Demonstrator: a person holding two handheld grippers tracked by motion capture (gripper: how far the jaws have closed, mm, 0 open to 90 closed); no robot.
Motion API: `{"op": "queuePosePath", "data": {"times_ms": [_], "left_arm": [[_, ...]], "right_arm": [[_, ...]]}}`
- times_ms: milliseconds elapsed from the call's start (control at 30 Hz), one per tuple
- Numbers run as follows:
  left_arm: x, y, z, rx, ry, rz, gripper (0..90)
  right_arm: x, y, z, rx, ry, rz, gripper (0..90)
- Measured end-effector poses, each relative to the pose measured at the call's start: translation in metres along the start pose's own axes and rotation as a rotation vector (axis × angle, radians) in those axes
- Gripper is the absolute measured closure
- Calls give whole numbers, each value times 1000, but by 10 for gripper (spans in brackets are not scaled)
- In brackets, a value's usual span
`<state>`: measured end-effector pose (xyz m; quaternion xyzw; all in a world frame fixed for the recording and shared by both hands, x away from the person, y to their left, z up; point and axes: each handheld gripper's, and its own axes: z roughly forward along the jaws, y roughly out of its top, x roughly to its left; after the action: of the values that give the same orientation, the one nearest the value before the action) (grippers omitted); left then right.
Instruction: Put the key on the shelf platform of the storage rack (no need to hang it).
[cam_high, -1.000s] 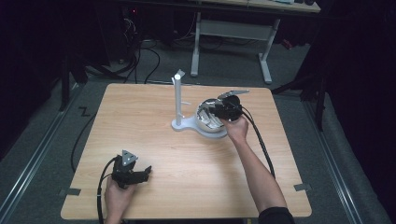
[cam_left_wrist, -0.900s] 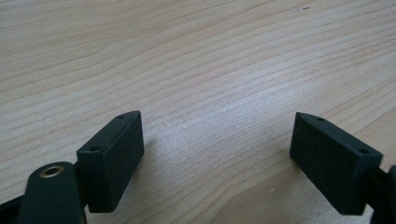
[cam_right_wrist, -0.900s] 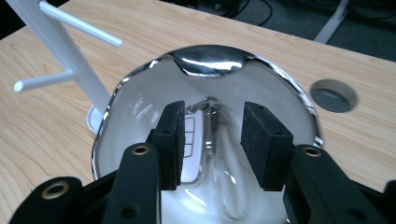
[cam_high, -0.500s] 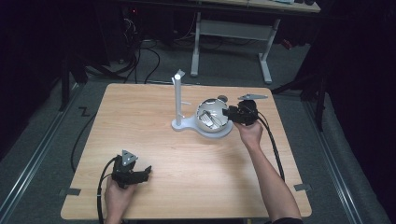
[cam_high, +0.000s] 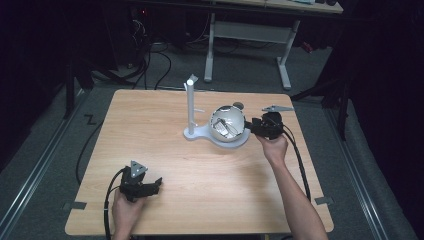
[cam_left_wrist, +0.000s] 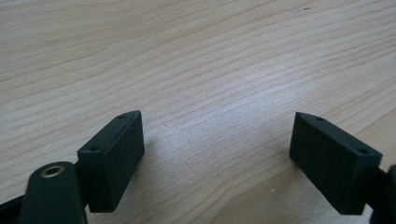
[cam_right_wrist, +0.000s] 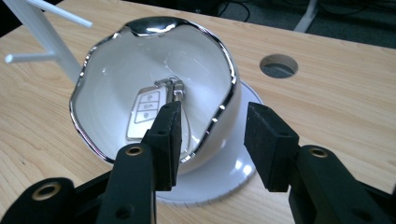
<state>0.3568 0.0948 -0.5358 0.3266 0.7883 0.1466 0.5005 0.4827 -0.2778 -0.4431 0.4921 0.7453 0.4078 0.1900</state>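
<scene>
Right gripper (cam_right_wrist: 210, 140) is open, straddling the bowl (cam_right_wrist: 140, 88) rim. Close squarely on the rim, clear of the key (cam_right_wrist: 149, 109). Left gripper (cam_left_wrist: 219, 158) is open, idle.

I see a light wooden desk (cam_high: 200, 165) with a plain grain and a small round hole (cam_high: 239, 105) near its far edge. Grey tabs of tape (cam_high: 74, 205) stick out at its two front corners. Around it I have grey carpeted floor (cam_high: 45, 150), black cables (cam_high: 150, 55) tangled at the far left, and a white-legged table (cam_high: 285, 65) standing behind the desk.
</scene>
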Motion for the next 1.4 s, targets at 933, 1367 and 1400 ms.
{"op": "queuePosePath", "data": {"times_ms": [933, 1367, 1400], "left_arm": [[1, 0, 0, 2, -6, 12, 178], [1, 0, 0, 2, -7, 13, 178], [1, 0, 0, 2, -6, 12, 178]], "right_arm": [[-13, -10, -43, -10, 0, -2, 526], [-2, -10, -61, -20, 12, -32, 537], [-2, -10, -62, -20, 10, -37, 538]]}}
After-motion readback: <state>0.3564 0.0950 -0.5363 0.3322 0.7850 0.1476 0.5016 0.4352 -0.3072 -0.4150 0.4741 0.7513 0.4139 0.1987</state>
